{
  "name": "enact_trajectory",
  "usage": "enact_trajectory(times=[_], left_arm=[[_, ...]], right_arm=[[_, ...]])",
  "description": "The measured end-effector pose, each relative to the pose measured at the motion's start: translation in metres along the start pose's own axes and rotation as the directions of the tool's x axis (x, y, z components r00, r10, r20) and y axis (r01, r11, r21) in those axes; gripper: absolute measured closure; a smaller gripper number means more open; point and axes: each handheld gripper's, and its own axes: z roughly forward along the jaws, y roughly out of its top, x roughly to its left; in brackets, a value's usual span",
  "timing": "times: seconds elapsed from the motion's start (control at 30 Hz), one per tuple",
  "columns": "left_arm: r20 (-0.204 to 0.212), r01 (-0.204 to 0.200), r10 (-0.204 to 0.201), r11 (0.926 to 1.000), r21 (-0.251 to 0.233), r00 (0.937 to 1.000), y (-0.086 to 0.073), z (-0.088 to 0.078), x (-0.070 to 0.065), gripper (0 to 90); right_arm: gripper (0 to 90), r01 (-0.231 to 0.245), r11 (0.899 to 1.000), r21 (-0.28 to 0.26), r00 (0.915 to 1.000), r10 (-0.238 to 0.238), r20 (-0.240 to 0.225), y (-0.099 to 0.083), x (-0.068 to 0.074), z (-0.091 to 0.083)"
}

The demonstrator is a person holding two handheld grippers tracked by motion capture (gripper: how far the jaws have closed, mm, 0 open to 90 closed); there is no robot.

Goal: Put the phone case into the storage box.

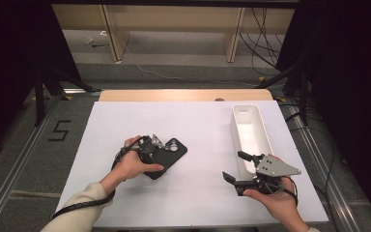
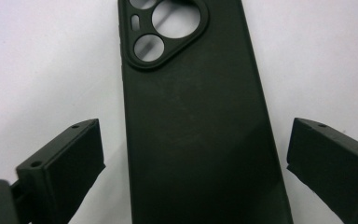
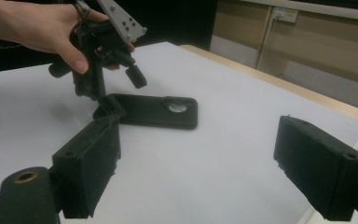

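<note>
Black phone case, lying flat on the white table (camera cut-outs facing up), straddled by the open left gripper ready to grasp it, while the right gripper waits open beside the white bin.

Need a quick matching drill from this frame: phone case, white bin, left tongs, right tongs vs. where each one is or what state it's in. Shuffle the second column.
Things:
1. phone case
2. white bin
3. left tongs
4. right tongs

States:
A. open, nothing between the jaws, beside the bin
B. lying flat on the white table, back side up
C. open, jaws either side of the case, not pressing it
D. empty, along the table's right edge

Pairs: 1-B, 2-D, 3-C, 4-A
</note>
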Motion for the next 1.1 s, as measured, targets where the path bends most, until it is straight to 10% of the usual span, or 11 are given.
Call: enact_trajectory(times=[1.1], left_arm=[[0.030, 0.039, -0.043, 0.9913, 0.126, 0.9986, 0.009, 0.014, 0.005, 3.3]], right_arm=[[15.9, 0.006, 1.000, 0.005, 1.0000, -0.006, -0.002, 0.000, 0.001, 0.001]])
